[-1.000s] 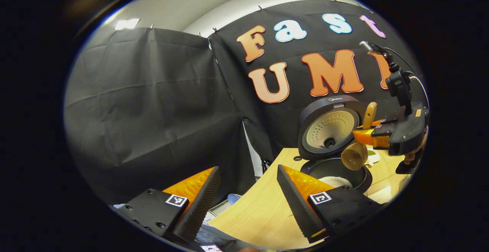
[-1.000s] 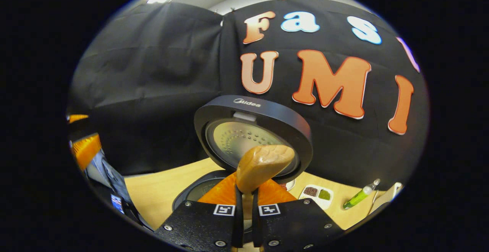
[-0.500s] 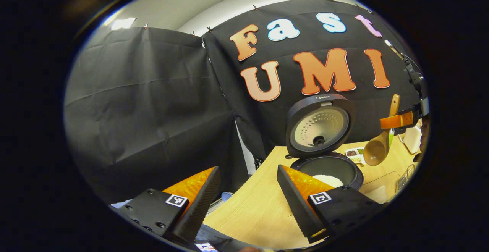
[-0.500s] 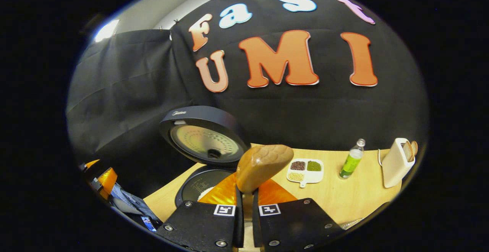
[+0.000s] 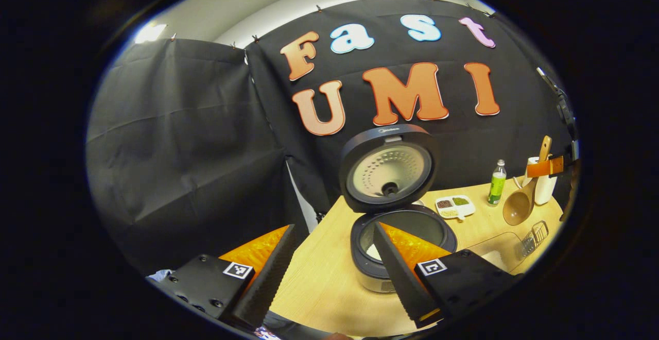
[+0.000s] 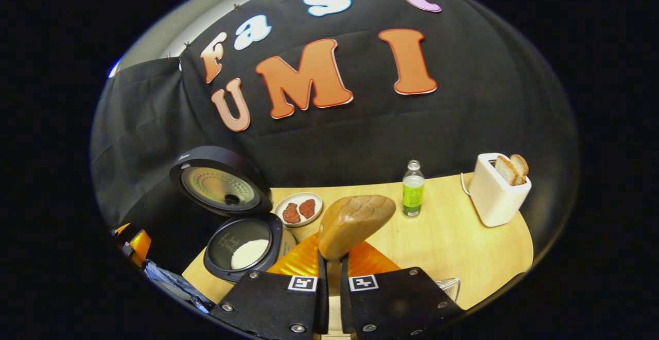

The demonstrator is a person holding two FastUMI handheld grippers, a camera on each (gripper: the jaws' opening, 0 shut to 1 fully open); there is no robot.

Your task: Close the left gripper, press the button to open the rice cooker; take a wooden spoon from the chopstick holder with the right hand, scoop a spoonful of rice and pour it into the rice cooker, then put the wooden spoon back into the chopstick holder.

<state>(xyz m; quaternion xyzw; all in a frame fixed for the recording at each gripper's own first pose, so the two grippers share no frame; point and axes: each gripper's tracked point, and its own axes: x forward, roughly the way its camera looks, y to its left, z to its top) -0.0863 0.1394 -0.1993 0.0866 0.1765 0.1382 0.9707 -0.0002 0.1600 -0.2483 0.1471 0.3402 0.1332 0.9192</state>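
Observation:
The black rice cooker [image 5: 406, 237] stands open on the wooden table, lid [image 5: 388, 170] upright, with white rice in its pot [image 6: 249, 252]. My left gripper [image 5: 333, 232] is open and holds nothing, hovering just in front and to the left of the cooker. My right gripper [image 6: 329, 262] is shut on the handle of the wooden spoon [image 6: 355, 221]. In the left gripper view the spoon [image 5: 520, 203] hangs bowl down at the far right, away from the cooker and above the wire chopstick holder [image 5: 534, 232].
A green bottle [image 6: 413, 188], a white toaster [image 6: 497, 188] with bread and a small plate [image 6: 298, 208] of red pieces stand along the back of the table [image 6: 463, 247]. A divided dish [image 5: 454, 206] sits right of the cooker. Black cloth closes off the back and left.
My right gripper has carried the spoon from over the cooker's pot away to the right, toward the toaster side. The left gripper has stayed open and turned a little.

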